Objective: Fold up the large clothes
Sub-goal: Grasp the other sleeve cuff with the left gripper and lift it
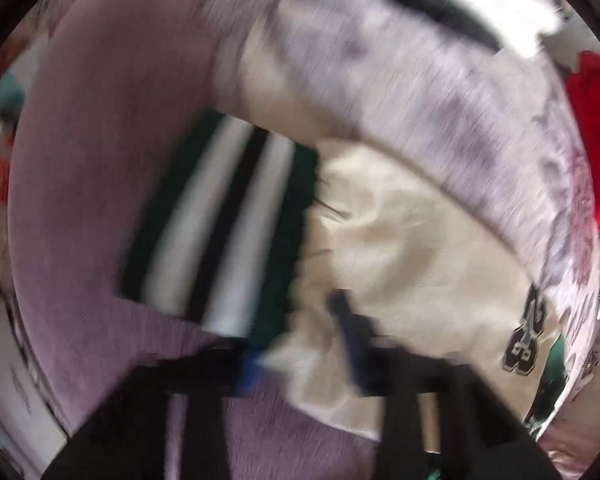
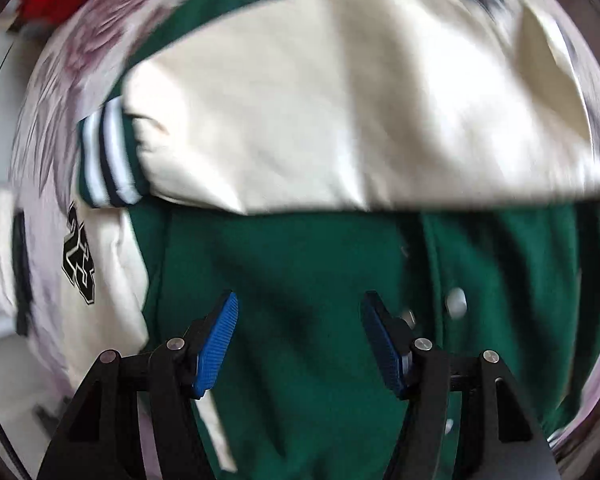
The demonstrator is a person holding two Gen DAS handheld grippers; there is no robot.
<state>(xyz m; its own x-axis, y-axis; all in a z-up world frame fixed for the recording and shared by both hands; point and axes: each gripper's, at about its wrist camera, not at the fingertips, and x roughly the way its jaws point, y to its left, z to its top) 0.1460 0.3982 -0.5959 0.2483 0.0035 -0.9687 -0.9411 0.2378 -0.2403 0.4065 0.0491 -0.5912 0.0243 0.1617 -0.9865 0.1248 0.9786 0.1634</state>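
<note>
The right gripper (image 2: 300,340) hovers with jaws open over the green jacket (image 2: 300,272), its cream sleeve (image 2: 340,100) running across the frame's upper half, while the left gripper (image 1: 300,352) pinches cream fabric at lower centre.

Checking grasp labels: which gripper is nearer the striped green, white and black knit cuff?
Left. The left gripper sits just below the striped cuff, apparently holding the cream sleeve. The right gripper is open over the green jacket body.

Right tongs (image 2: 300,344): gap wide, nothing between pads, green jacket (image 2: 300,272) directly beneath. Cream sleeve (image 2: 340,100) lies across ahead. Left view too blurred.
</note>
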